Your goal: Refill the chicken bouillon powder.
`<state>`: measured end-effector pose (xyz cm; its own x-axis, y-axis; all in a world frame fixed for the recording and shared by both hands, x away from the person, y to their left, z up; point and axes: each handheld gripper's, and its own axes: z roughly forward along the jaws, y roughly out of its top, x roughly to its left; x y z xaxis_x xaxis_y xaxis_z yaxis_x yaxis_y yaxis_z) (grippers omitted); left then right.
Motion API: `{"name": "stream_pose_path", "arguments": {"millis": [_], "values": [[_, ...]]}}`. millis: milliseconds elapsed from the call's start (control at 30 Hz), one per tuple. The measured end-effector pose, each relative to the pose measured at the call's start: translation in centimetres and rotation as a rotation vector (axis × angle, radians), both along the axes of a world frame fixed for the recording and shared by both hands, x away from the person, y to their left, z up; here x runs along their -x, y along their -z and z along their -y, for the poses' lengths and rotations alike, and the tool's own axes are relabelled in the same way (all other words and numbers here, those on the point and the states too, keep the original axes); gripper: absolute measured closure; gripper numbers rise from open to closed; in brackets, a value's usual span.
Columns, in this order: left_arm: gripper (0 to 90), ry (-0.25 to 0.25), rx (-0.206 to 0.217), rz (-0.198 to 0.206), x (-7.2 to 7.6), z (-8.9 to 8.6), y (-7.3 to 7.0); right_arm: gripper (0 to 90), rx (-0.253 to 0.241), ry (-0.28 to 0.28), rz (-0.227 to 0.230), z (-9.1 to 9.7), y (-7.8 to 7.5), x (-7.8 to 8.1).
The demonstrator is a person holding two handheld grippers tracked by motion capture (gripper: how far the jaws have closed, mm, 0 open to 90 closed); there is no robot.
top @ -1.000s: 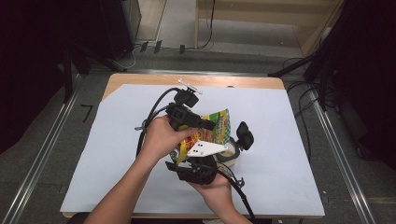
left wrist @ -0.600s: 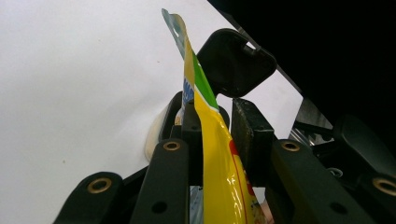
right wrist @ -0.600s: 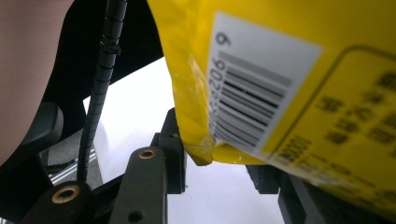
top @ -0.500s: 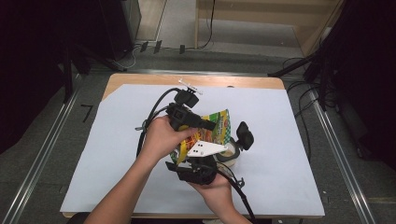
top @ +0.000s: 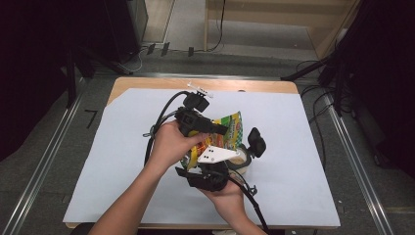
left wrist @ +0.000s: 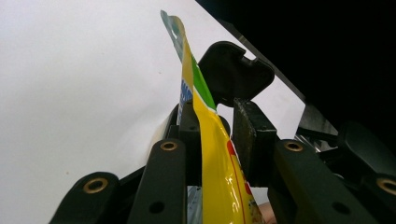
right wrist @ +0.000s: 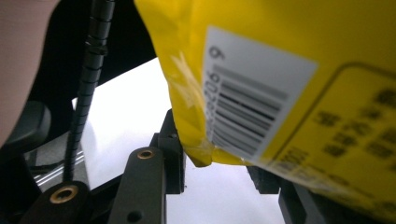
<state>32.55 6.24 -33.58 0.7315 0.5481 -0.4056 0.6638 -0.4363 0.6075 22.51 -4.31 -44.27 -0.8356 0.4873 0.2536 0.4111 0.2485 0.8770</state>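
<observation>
White-covered table [top: 122, 161], dim room: both my fingers are pinching the yellow snack bag [top: 230, 128].
Left gripper [left wrist: 219, 135] and right gripper [right wrist: 215, 172] each clamp an edge beside the bowl [top: 241, 157]; uneven pulling could rip it, spilling contents.

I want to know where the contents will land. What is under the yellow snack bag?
In the high view, a pale round bowl shows just below the yellow snack bag. The bag and the right gripper cover most of the bowl, so its inside cannot be seen.
</observation>
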Motion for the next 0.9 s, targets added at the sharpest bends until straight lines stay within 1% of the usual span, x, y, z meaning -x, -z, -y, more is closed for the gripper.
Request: {"name": "stream_pose_path", "arguments": {"millis": [133,233,300,433,567,667,767,833,900], "values": [[72.8,0.002,0.007,-0.006,0.0,0.1,0.1,64.5,-0.004,0.0,-0.01,0.1,0.2,-0.1],[74.2,0.006,-0.001,-0.009,-0.1,0.0,0.1,64.8,-0.007,-0.005,-0.016,0.1,0.1,-0.1],[74.9,0.005,0.001,-0.014,-0.2,0.0,0.2,64.8,-0.011,-0.008,-0.028,0.1,0.0,-0.1],[74.7,0.003,0.014,-0.039,-0.6,-0.2,0.4,64.7,-0.013,-0.016,-0.042,0.1,0.0,-0.1],[74.5,0.0,0.02,-0.054,-0.9,-0.3,0.5,64.7,-0.006,-0.025,-0.054,0.1,-0.2,-0.3],[74.4,-0.001,0.033,-0.093,-1.4,-0.6,0.7,64.4,0.001,-0.031,-0.067,0.1,-0.4,-0.4],[74.4,-0.004,0.041,-0.113,-1.7,-0.6,0.8,64.3,0.008,-0.034,-0.075,0.1,-0.6,-0.6],[74.7,-0.003,0.027,-0.124,-2.0,-0.6,1.0,64.3,0.013,-0.034,-0.084,0.1,-0.6,-0.6],[74.9,-0.002,0.022,-0.133,-2.1,-0.5,1.0,64.2,0.015,-0.034,-0.084,0.1,-0.5,-0.7]]}}
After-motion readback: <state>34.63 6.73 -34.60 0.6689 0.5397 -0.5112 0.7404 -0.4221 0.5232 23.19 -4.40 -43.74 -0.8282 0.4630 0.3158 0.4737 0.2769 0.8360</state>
